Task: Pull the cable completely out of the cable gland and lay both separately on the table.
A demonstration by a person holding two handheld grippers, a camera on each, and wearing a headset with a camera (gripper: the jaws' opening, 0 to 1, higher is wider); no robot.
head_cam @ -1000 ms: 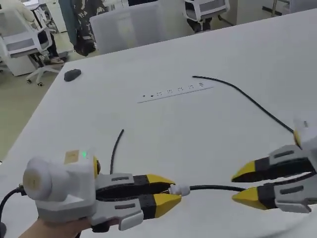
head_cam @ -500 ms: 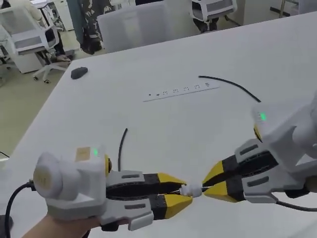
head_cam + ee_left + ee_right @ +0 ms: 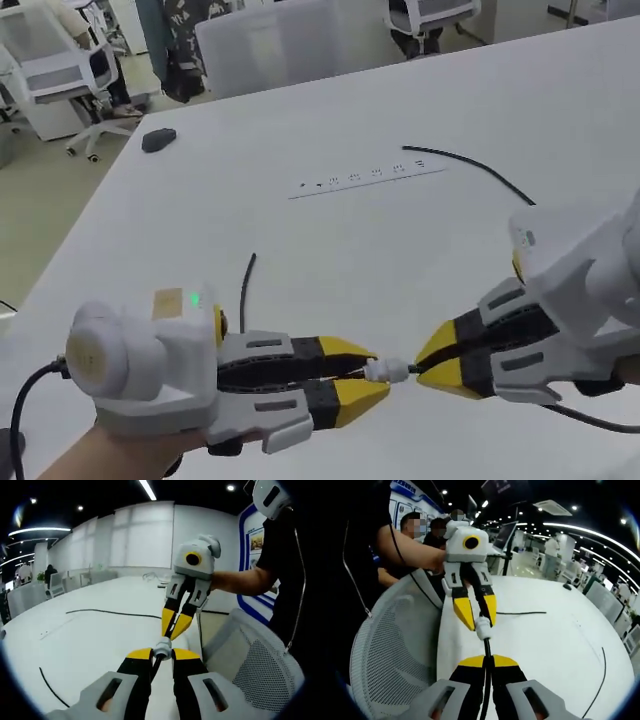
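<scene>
My left gripper (image 3: 378, 370) clamps the hard gland (image 3: 391, 371) at the jaw tips; my right gripper (image 3: 421, 369) pinches the limp cable (image 3: 487, 656) alongside.

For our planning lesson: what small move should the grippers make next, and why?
Probably draw the right gripper back, away from the left gripper. The left clamps the white cable gland, the right grips the black cable beside it, and the cable runs into the gland.

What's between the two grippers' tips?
The white cable gland, held at the left gripper tips, then a short stretch of black cable running into the right gripper. Clearest in the head view.
</scene>
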